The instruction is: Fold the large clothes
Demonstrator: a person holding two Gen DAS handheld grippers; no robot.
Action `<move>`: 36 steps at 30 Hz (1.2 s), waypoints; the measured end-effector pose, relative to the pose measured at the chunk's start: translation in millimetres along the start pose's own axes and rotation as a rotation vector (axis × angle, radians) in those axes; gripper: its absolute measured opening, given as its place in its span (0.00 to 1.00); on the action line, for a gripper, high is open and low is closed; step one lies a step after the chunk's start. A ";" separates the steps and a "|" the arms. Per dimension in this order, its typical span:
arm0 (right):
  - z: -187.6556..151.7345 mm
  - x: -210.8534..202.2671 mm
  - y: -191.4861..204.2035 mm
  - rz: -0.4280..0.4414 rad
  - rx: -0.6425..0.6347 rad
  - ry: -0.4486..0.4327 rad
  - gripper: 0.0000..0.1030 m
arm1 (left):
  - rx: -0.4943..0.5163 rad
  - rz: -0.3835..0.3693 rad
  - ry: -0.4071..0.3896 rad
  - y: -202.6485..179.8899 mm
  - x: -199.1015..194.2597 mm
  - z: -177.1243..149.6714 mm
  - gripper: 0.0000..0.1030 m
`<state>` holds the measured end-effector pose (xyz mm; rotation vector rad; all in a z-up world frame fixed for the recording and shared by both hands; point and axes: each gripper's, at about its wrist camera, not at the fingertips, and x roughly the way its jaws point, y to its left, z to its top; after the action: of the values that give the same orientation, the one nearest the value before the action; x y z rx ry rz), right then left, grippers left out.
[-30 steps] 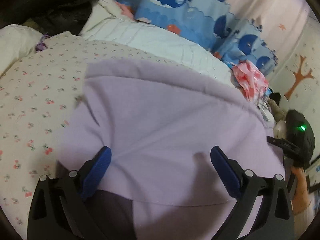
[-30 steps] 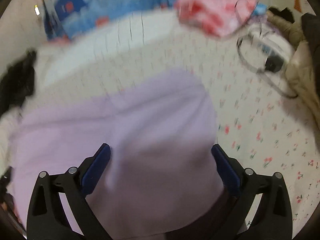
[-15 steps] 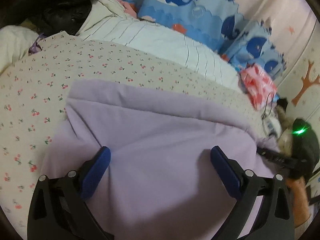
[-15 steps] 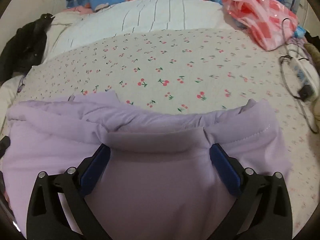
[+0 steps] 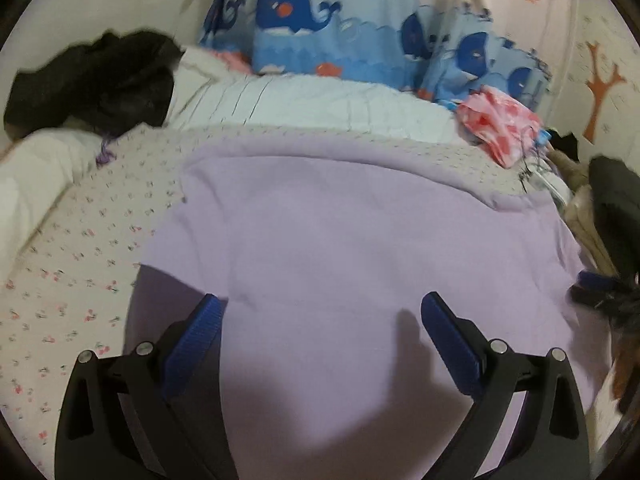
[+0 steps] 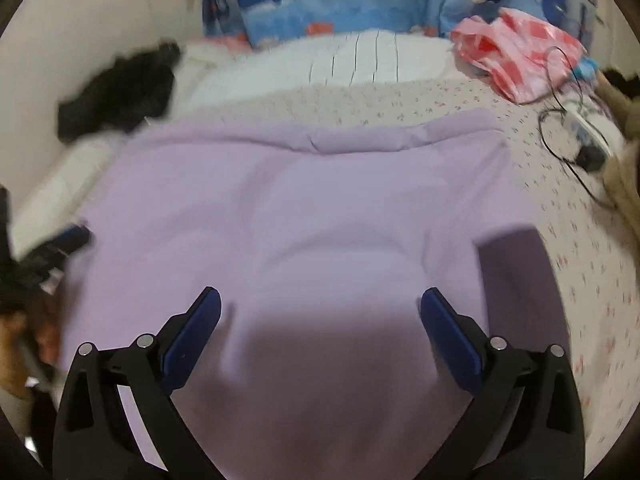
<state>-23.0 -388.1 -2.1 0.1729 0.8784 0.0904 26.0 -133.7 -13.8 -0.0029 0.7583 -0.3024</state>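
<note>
Left wrist view: lilac garment (image 5: 352, 240) lies spread widthwise across the bed (image 5: 72, 272), directly ahead of the wide-open, empty left gripper (image 5: 320, 320); right gripper (image 6: 320, 316) likewise.

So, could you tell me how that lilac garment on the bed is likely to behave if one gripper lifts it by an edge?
The lilac garment will probably flop and drape: it lies limp on the floral bedsheet, with soft creases. Its thick rolled far edge suggests fleecy, fairly hefty cloth, so one corner may sag. It seems unlikely to slip, looking matte.
</note>
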 end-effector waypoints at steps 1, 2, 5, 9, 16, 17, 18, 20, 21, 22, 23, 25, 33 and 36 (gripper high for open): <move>-8.2 -15.6 -5.7 0.008 0.030 -0.012 0.94 | 0.026 0.005 -0.008 -3.6 -7.4 -7.1 0.93; -16.7 -28.7 -13.5 0.016 0.061 -0.024 0.94 | 0.035 -0.004 -0.006 -3.9 -11.4 -13.2 0.93; -57.2 -70.4 -57.1 0.025 0.251 -0.045 0.94 | 0.005 -0.017 -0.016 5.9 -18.8 -37.4 0.93; -103.6 -93.1 -115.5 0.093 0.507 -0.043 0.94 | -0.064 -0.008 -0.030 14.7 -24.6 -52.3 0.93; -138.1 -83.4 -153.3 0.408 0.809 -0.056 0.94 | -0.051 0.003 -0.050 9.6 -23.5 -55.1 0.93; -135.2 -76.1 -150.5 0.398 0.801 -0.040 0.94 | -0.056 -0.001 -0.049 10.6 -23.2 -55.2 0.93; -137.3 -71.9 -149.9 0.396 0.799 -0.027 0.94 | -0.058 -0.003 -0.049 11.0 -23.2 -55.4 0.93; -134.5 -61.0 -147.0 0.380 0.794 -0.010 0.94 | -0.059 -0.003 -0.049 11.0 -23.0 -55.1 0.93; -132.1 -57.6 -144.1 0.365 0.785 -0.018 0.94 | -0.061 -0.004 -0.050 11.5 -23.2 -54.7 0.93; -127.3 -56.7 -141.7 0.363 0.779 -0.031 0.94 | -0.067 -0.007 -0.049 12.3 -23.2 -54.1 0.93; -128.4 -55.7 -137.3 0.372 0.779 -0.047 0.94 | -0.075 -0.010 -0.049 13.1 -23.8 -53.9 0.93; -124.1 -57.2 -133.9 0.389 0.803 -0.105 0.94 | -0.094 -0.019 -0.049 15.9 -24.9 -52.3 0.93; -131.6 -33.7 -139.1 0.351 0.823 -0.123 0.94 | -0.166 -0.061 -0.065 22.4 -33.6 -47.4 0.93; -136.4 -43.4 -141.0 0.534 0.894 -0.265 0.94 | -0.152 -0.054 -0.102 17.9 -42.1 -45.7 0.93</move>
<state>-154.8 -517.6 -81.0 1.2286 0.5364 0.1629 -28.9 -100.3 -20.6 -0.1815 0.6795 -0.2935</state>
